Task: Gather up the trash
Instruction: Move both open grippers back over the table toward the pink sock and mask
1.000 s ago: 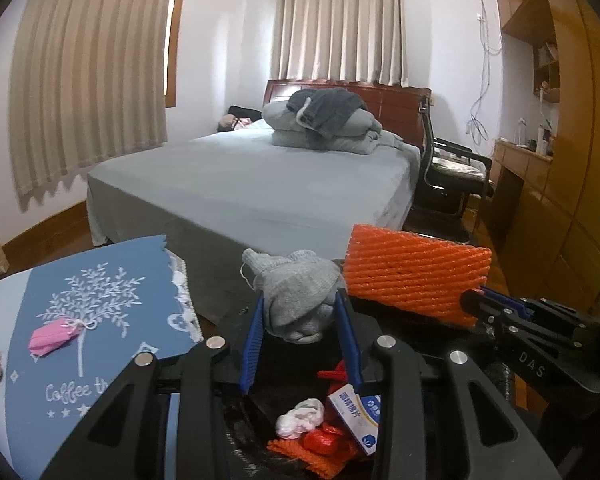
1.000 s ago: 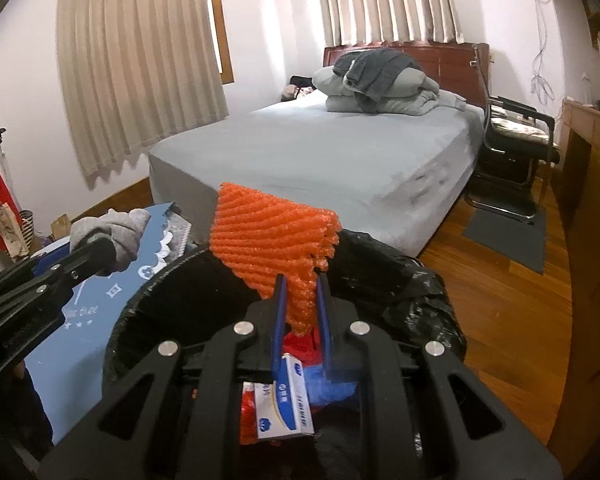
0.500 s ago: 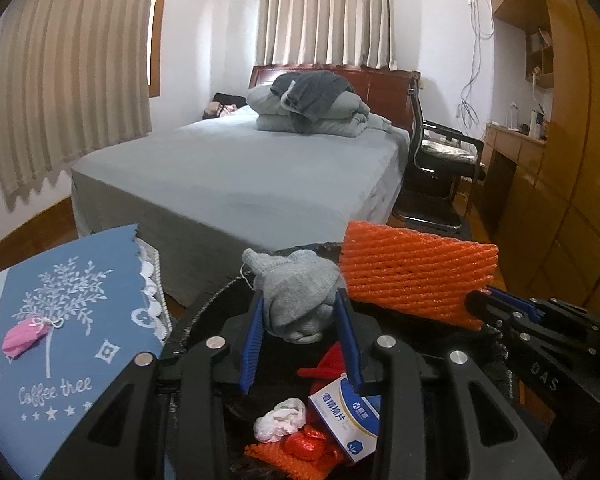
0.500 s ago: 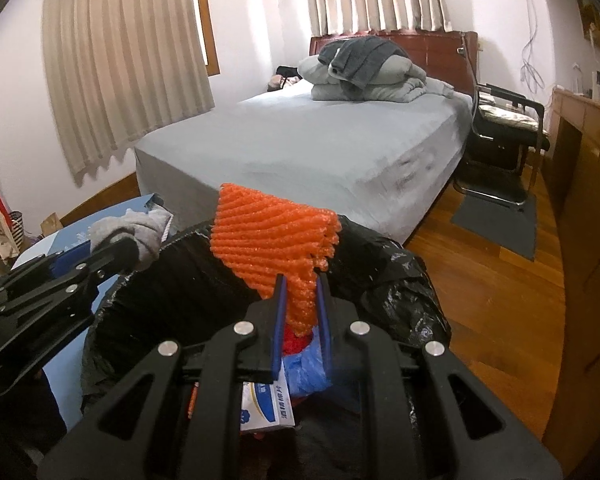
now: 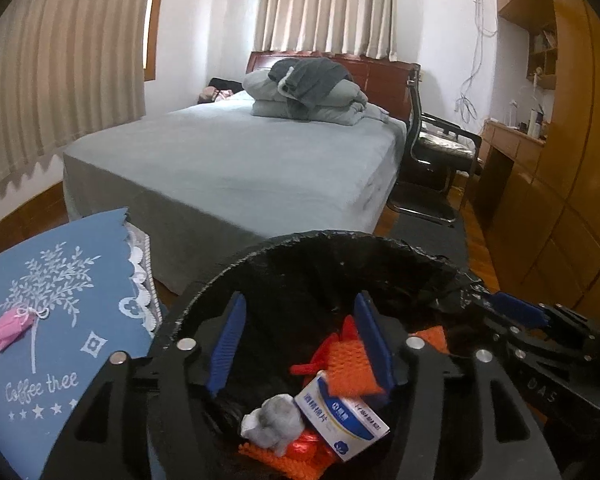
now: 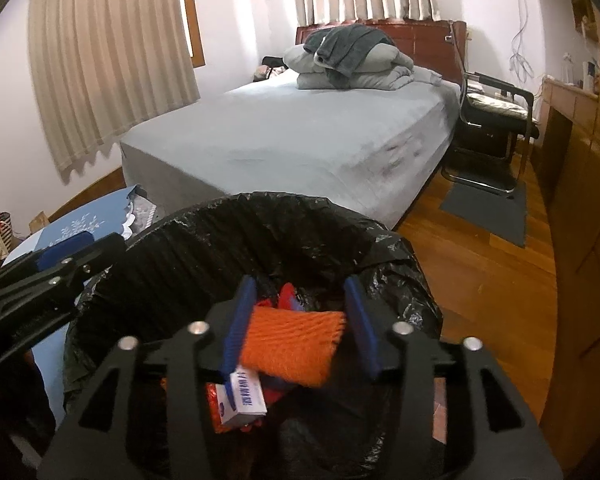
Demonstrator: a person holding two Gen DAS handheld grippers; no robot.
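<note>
Over the black-lined bin (image 6: 284,216) both tools are opening — left tool (image 5: 298,346) and right tool (image 6: 300,322) pinch nothing, orange net (image 6: 290,342) and grey wad (image 5: 274,426) lying inside. On the desk (image 5: 80,280) a pink scrap (image 5: 10,326) remains — still to collect.

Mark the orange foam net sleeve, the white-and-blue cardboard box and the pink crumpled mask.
orange foam net sleeve (image 6: 290,346): right wrist view, middle of the mesh.
white-and-blue cardboard box (image 5: 342,416): left wrist view, printed top face.
pink crumpled mask (image 5: 8,329): left wrist view, centre of its folds.
</note>
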